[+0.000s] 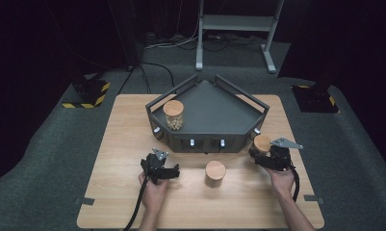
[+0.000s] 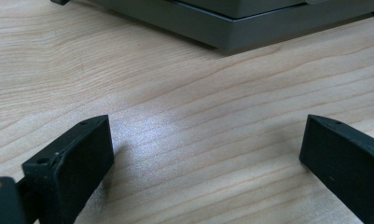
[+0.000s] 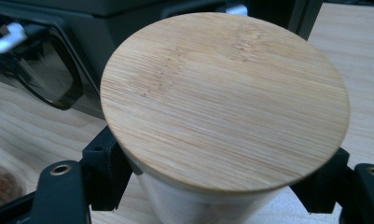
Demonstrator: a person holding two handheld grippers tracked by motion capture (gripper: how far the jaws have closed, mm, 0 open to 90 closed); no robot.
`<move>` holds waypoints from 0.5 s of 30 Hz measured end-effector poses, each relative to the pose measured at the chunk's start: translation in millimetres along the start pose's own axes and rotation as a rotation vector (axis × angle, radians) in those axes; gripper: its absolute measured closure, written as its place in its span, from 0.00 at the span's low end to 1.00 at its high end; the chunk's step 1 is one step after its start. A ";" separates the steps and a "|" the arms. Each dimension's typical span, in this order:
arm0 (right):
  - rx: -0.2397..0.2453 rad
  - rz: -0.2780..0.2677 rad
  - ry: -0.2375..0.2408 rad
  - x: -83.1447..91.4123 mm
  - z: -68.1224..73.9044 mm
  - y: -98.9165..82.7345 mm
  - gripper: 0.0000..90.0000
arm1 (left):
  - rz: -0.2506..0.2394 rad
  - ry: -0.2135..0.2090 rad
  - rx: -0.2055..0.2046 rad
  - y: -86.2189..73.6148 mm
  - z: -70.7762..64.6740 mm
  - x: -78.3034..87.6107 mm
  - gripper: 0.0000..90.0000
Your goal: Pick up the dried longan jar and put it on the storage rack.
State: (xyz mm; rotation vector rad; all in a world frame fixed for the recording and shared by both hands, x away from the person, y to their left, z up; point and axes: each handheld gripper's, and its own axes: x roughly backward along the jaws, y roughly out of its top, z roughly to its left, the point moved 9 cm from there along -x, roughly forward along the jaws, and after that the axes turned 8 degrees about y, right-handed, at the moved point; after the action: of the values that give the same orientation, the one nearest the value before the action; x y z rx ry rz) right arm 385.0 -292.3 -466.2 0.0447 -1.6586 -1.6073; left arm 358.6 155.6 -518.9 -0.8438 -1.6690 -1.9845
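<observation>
**Gripping a lidded jar beside the corner shelf**

Clamping a jar (image 3: 208, 196) just under its bamboo lid (image 3: 224, 100), the right gripper (image 1: 266, 155) has one black jaw pressed against each side of the glass body in the right gripper view. In the high view this jar (image 1: 261, 143) sits at the right front corner of the dark grey tray (image 1: 214, 139), close against its wall, with the person's right hand (image 1: 282, 179) behind the gripper.

The left gripper (image 1: 167, 172) rests low over the wooden table (image 1: 128, 144), held by the left hand (image 1: 153, 190). Its jaws stand spread wide apart in the left gripper view, with bare wood between them and nothing in their grasp; the tray's base edge (image 2: 250, 28) lies ahead of them.

Between the two grippers, a second jar (image 1: 215, 173) with a wooden lid stands on the table, just in front of the tray and apart from both grippers. A third jar (image 1: 173, 114), filled with small pale round pieces, stands upright inside the tray near its left wall. Beyond the table, a grey metal stand (image 1: 236, 29) rises from the dark carpeted floor.
</observation>
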 end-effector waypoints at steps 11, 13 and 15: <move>0.023 -0.012 0.032 9.5 4.5 14.1 0.28 | 0.000 0.000 0.000 0.0 0.0 0.0 0.03; 0.027 -0.012 0.037 11.1 5.2 16.9 0.28 | 0.000 0.000 0.000 0.0 0.0 0.0 0.03; 0.030 -0.015 0.041 12.6 5.5 19.3 0.28 | 0.000 0.000 0.000 0.0 0.0 0.0 0.03</move>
State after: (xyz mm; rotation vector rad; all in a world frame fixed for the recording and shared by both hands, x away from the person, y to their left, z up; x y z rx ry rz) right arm 382.9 -290.9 -442.6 0.1046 -1.6546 -1.5825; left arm 358.6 155.6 -518.9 -0.8437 -1.6695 -1.9842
